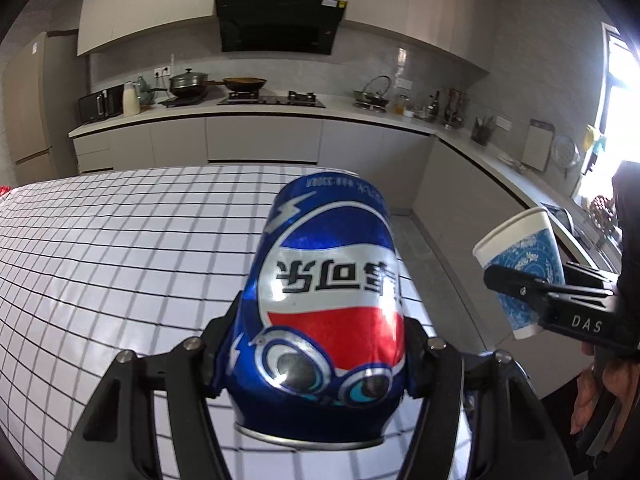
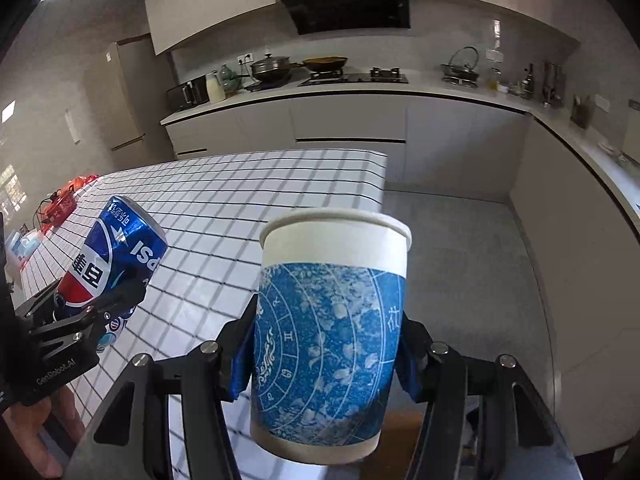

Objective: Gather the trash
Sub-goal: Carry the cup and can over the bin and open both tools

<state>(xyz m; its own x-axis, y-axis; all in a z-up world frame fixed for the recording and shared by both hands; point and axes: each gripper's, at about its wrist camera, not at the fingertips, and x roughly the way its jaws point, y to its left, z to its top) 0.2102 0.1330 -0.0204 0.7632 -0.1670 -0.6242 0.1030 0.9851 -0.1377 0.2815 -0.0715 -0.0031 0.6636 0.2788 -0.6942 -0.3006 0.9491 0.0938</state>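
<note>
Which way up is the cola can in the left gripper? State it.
Upside down. The cola can, clamped in the left gripper above the checked table, shows inverted label characters in the left wrist view.

The left gripper (image 1: pixel 316 364) clamps a blue Pepsi can (image 1: pixel 326 300), held upside down above the grid-patterned table (image 1: pixel 120 248). At right, the right gripper (image 1: pixel 532 292) grips a tilted blue-and-white paper cup (image 1: pixel 520 256). Kitchen counter (image 1: pixel 256 110) lies beyond.

A white grid-patterned table (image 1: pixel 120 240) stands before a counter (image 1: pixel 240 114) bearing pots (image 1: pixel 188 84).
</note>
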